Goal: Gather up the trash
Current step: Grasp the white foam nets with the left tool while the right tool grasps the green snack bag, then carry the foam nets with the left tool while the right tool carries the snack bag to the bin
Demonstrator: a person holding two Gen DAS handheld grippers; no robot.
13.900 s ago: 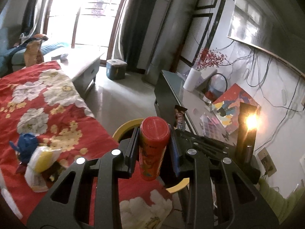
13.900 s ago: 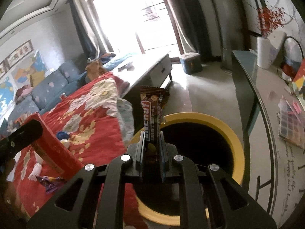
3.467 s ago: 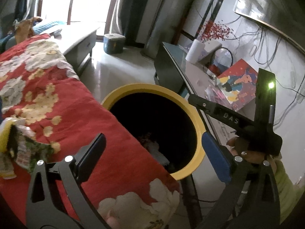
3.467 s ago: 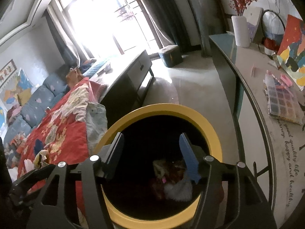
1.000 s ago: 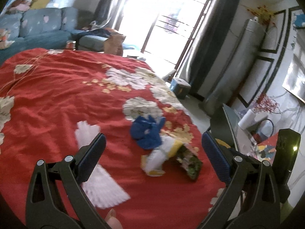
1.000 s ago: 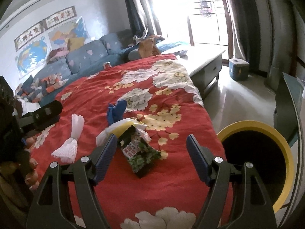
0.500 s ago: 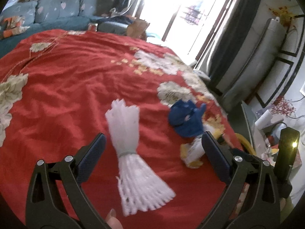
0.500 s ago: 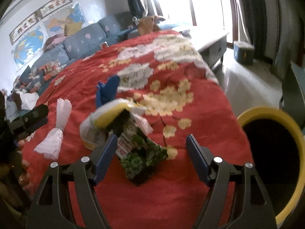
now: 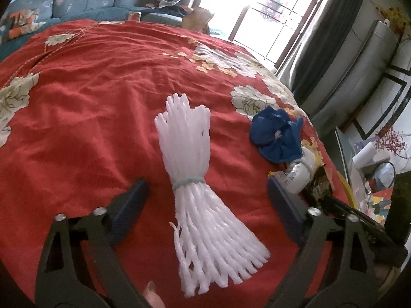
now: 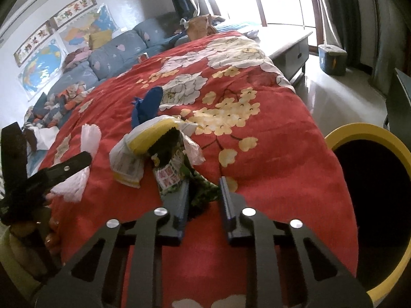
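Pickup step, beside the yellow bin [image 10: 341,134]: right gripper [image 10: 204,200], jaws just closing, pinches the green wrapper [image 10: 174,172]; left gripper [image 9: 205,205], narrowing but apart, straddles the white foam net [image 9: 190,174]. Next, lift binward.

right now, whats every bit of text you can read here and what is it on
"DAS", faint, on the side of the right gripper, seen from the left wrist.
Red characters on the wall banners: too blurred to read.
Print on the green snack wrapper: too small.
Print on the white and yellow bag: too small.
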